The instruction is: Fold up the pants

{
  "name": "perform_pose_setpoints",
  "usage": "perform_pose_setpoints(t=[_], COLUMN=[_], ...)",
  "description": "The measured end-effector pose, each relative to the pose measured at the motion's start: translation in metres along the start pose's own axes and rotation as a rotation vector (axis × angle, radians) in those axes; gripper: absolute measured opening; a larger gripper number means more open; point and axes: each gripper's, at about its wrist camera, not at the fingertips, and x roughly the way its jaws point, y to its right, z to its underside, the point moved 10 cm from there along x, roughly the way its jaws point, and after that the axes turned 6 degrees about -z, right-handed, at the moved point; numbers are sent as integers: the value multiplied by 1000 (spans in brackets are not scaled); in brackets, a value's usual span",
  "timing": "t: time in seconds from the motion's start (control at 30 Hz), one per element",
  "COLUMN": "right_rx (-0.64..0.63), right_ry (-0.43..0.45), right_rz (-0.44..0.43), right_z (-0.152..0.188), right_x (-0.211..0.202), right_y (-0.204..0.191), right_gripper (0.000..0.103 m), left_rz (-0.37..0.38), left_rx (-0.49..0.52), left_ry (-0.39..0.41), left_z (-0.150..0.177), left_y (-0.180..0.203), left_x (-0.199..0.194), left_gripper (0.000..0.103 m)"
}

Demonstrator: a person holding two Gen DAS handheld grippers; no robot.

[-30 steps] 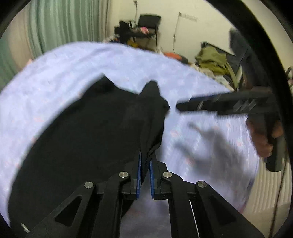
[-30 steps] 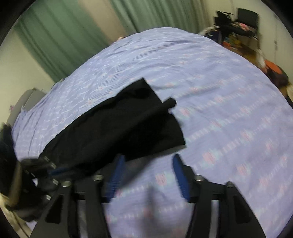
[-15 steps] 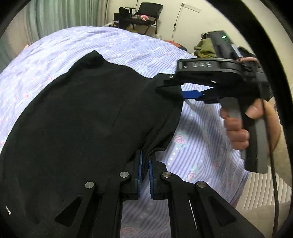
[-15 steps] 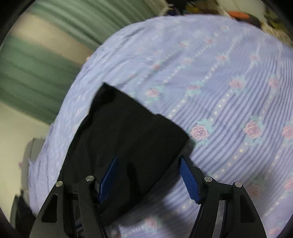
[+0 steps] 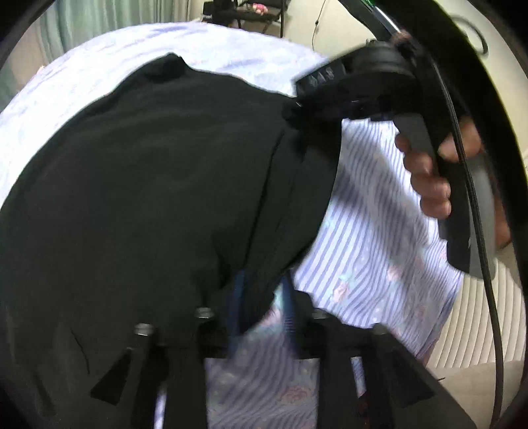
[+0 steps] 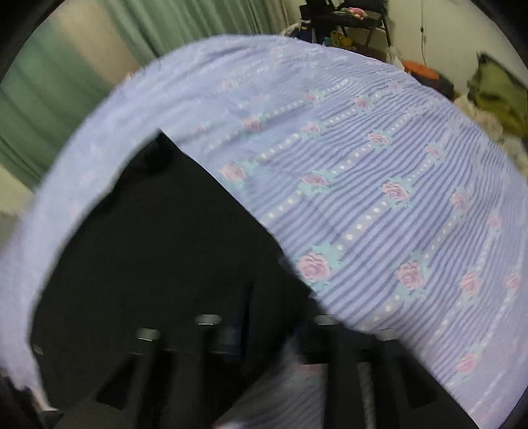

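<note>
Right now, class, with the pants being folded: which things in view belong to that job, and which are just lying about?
Belong: black fabric pants; left tongs, opening; right tongs, closing; lilac striped floral bedsheet.

Lying about: black folding chair; olive-green heaped cloth; green curtain.

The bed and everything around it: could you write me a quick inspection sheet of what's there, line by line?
Surface: bed sheet, lilac stripes with pink roses.
Job's things: black pants spread on the sheet, one edge doubled over near the left gripper.
Clutter: olive clothes pile and an orange item beyond the bed.
Grippers: left gripper opening, pants cloth between its jaws; right gripper closing over the pants corner; a hand holds its handle.
Cables: black cable runs down past that handle.
Surroundings: green curtain, dark chair, pale wall.
</note>
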Motion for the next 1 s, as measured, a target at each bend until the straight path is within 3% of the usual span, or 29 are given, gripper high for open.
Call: perform_pose_setpoints(t=[0.07, 0.1, 0.17, 0.23, 0.37, 0.53, 0.63, 0.7, 0.83, 1.0], right_rx=[-16, -25, -57, -112, -250, -404, -506, -562, -645, -563], right_ry=[53, 91, 162, 195, 209, 156, 129, 119, 102, 71], right_rz=[45, 65, 86, 83, 41, -110, -178, -200, -223, -244], right_z=[-7, -11, -18, -21, -18, -1, 11, 24, 35, 28], right_x=[-16, -28, -54, -72, -84, -51, -28, -19, 9, 27], right_y=[2, 2, -5, -23, -73, -163, -218, -249, -294, -303], right_gripper=[66, 71, 79, 79, 79, 79, 79, 79, 79, 79], left_rz=[-15, -12, -34, -87, -276, -533, -602, -603, -523, -435], left_rx=[-30, -58, -115, -186, -411, -629, -687, -735, -856, -936], left_ry=[11, 26, 58, 92, 154, 176, 180, 179, 182, 198], left_z=[2, 4, 8, 12, 37, 96, 125, 151, 171, 165], left_y=[-1, -3, -15, -35, -123, -252, -300, -334, -368, -382], left_x=[-12, -23, -44, -66, -118, -163, -169, -172, -152, -125], left_gripper=[54, 60, 62, 62, 62, 62, 62, 62, 62, 59])
